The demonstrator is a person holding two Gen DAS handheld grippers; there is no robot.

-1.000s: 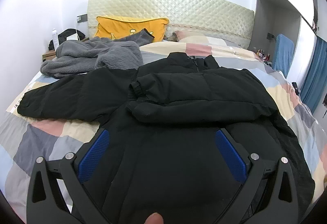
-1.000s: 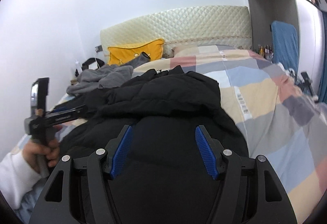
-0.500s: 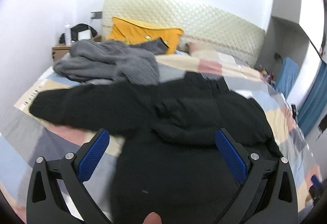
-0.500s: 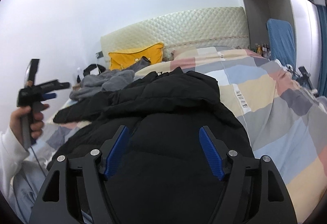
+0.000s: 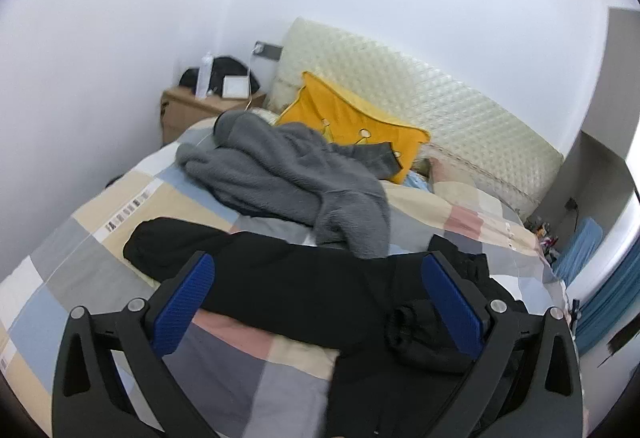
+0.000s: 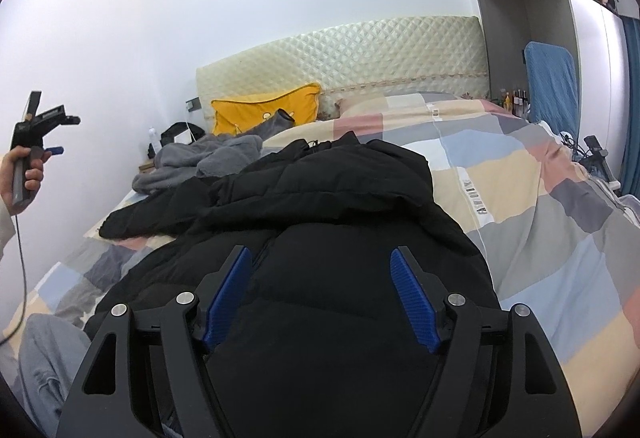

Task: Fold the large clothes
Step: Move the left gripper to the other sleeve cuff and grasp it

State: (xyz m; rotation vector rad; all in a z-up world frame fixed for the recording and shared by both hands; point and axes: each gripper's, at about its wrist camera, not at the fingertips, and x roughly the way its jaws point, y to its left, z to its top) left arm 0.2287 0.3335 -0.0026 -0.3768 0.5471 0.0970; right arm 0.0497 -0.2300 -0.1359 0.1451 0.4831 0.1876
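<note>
1. On the patchwork bed (image 6: 520, 206) lay the black jacket (image 6: 320, 206), one sleeve (image 5: 224, 258) stretched sideways.
2. Left gripper (image 5: 320, 298) hung above that sleeve, jaws wide, holding nothing.
3. Right gripper (image 6: 320, 290) gaped empty over the jacket's body.

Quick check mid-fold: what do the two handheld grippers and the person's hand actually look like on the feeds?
Both the left gripper and the right gripper are matte black frames with triangular cut-outs, silver pivot bolts and ribbed blue finger pads. In the right wrist view, the bare left hand shows a white sleeve cuff, and a thin dark cable hangs below the handle.
</note>
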